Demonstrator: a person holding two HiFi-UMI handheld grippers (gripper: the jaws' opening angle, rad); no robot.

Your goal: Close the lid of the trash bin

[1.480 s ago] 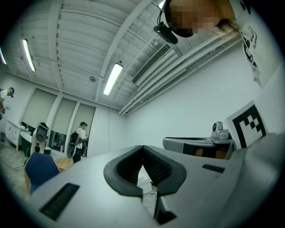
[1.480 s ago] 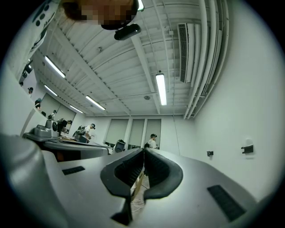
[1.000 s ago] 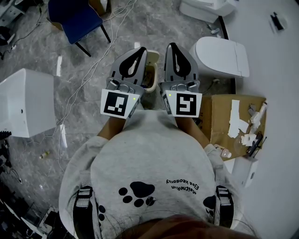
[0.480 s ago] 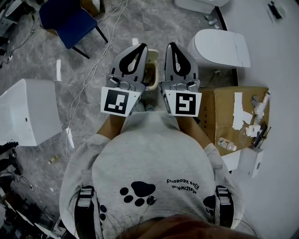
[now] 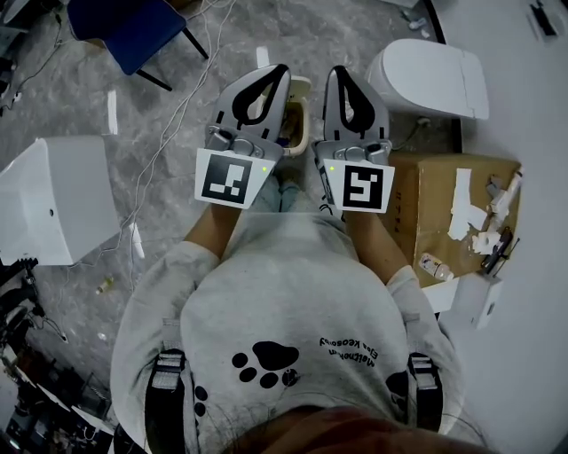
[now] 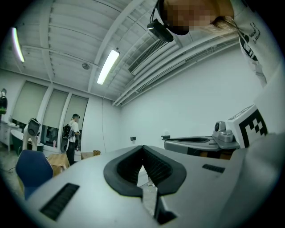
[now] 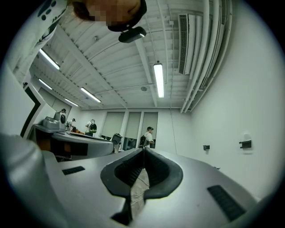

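A small beige trash bin [image 5: 296, 124] stands on the floor, mostly hidden between and under my two grippers. Its top looks open, with brownish rubbish showing inside, and I cannot make out the lid. My left gripper [image 5: 280, 71] hangs above the bin's left side, shut and empty. The right gripper [image 5: 338, 71] is above the bin's right side, also shut and empty. Both point forward, about level. In the left gripper view the left gripper [image 6: 143, 147] meets at its tip in front of a white wall. The right gripper [image 7: 143, 149] does the same in the right gripper view.
A white toilet [image 5: 435, 80] stands to the right of the bin, with a taped cardboard box [image 5: 453, 208] nearer me. A white box [image 5: 53, 199] sits at the left and a blue chair [image 5: 133, 27] at the far left. Cables [image 5: 169, 133] trail over the grey floor. People stand far off [image 6: 71, 133].
Both grippers have moved forward together, staying shut. The floor has slid toward me in the head view, so the cardboard box and white box lie closer to my body.
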